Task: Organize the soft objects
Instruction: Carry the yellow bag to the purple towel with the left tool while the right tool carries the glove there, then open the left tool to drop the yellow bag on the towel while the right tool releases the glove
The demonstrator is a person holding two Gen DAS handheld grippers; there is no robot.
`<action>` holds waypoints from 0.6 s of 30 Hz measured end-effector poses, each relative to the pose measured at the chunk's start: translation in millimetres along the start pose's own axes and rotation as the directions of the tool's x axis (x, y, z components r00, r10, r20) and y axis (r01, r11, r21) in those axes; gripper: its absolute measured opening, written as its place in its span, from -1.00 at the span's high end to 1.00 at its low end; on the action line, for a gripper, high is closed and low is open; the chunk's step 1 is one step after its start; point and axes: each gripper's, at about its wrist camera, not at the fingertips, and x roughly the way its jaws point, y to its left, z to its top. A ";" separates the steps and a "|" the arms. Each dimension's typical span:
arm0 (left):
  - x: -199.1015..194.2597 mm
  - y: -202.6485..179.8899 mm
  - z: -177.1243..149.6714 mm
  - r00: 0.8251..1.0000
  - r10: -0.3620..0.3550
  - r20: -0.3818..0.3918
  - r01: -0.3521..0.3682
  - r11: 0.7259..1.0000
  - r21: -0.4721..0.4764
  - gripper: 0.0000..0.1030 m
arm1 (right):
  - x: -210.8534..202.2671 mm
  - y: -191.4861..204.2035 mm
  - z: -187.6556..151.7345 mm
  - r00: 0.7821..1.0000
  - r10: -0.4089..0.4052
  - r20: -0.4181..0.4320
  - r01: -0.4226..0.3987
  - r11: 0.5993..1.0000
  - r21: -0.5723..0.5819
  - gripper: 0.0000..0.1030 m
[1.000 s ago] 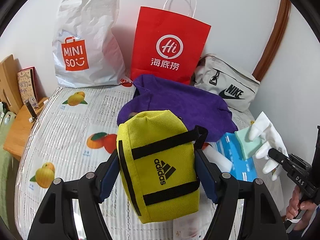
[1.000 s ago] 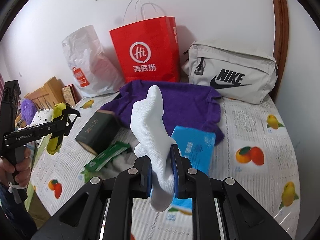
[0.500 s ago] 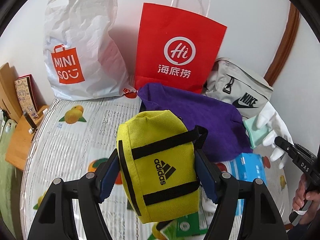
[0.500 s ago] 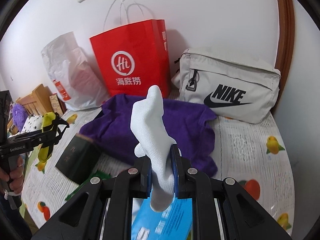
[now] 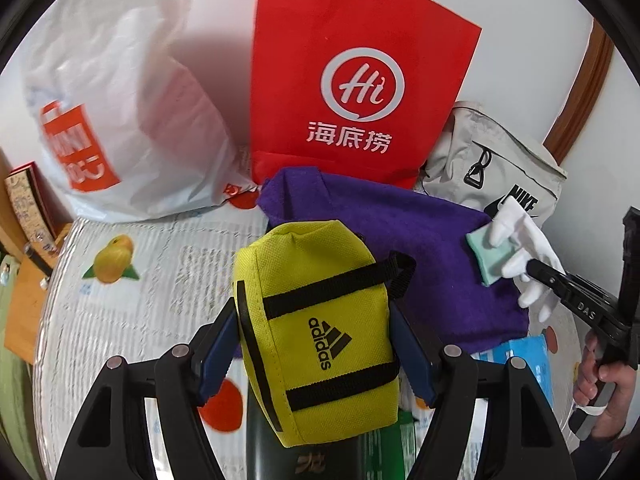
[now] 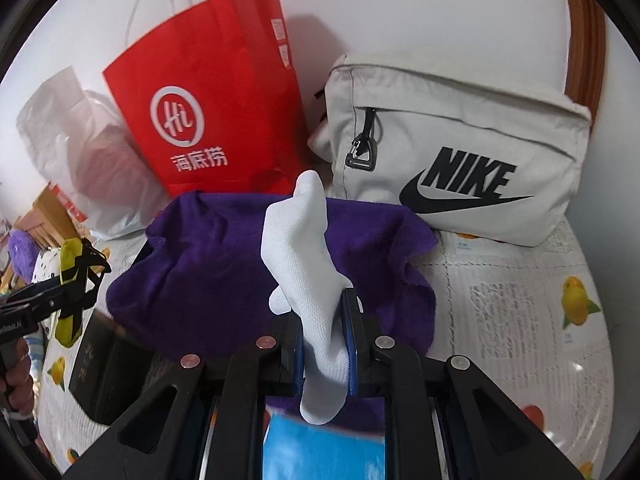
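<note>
Two hand-held grippers point(image 5: 316, 344) point(image 6: 324, 344) grip yellow pouch point(image 5: 320, 332) and white glove point(image 6: 304, 264)

Yellow pouch point(image 5: 320, 340) — coarse woven cloth; glove point(image 6: 308, 280) — fine knit; purple towel point(image 6: 208, 264), matt fleece; red bag point(image 5: 356, 92), smooth paper.

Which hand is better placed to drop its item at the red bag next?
Probably left. Its tool holds the yellow pouch facing the red bag; the right tool, holding the white glove, faces the Nike bag.

A fruit-print bedcover point(image 6: 520, 280) carries a purple cloth point(image 6: 208, 264), red bag point(image 6: 208, 92) and Nike bag point(image 6: 460, 160).
</note>
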 end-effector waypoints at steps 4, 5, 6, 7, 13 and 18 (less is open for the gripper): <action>17.0 -5.8 12.7 1.000 0.000 -0.016 0.001 1.000 0.013 -0.37 | 23.3 -5.2 7.5 0.999 -0.004 -0.043 0.005 1.000 0.022 0.69; 21.1 -7.9 15.6 1.000 -0.003 -0.020 0.004 1.000 0.018 -0.37 | 29.5 -7.2 7.6 0.998 -0.013 -0.056 0.015 1.000 0.026 0.69; 27.1 -11.0 19.4 1.000 -0.005 -0.026 0.005 1.000 0.025 -0.37 | 34.2 -8.8 7.3 0.998 -0.021 -0.067 0.023 0.999 0.031 0.69; 30.9 -12.5 21.3 1.000 -0.004 -0.030 0.005 1.000 0.028 -0.37 | 38.8 -11.3 6.1 0.996 -0.029 -0.079 0.032 0.999 0.035 0.69; 62.3 -23.9 39.3 0.997 -0.005 -0.072 0.009 0.999 0.053 -0.37 | 44.3 -18.1 4.6 0.994 -0.063 -0.094 0.066 0.998 0.025 0.63; 85.3 -32.8 50.6 0.995 -0.006 -0.103 0.013 0.998 0.066 -0.37 | 37.3 -22.0 4.0 0.994 -0.071 -0.083 0.072 0.997 0.012 0.35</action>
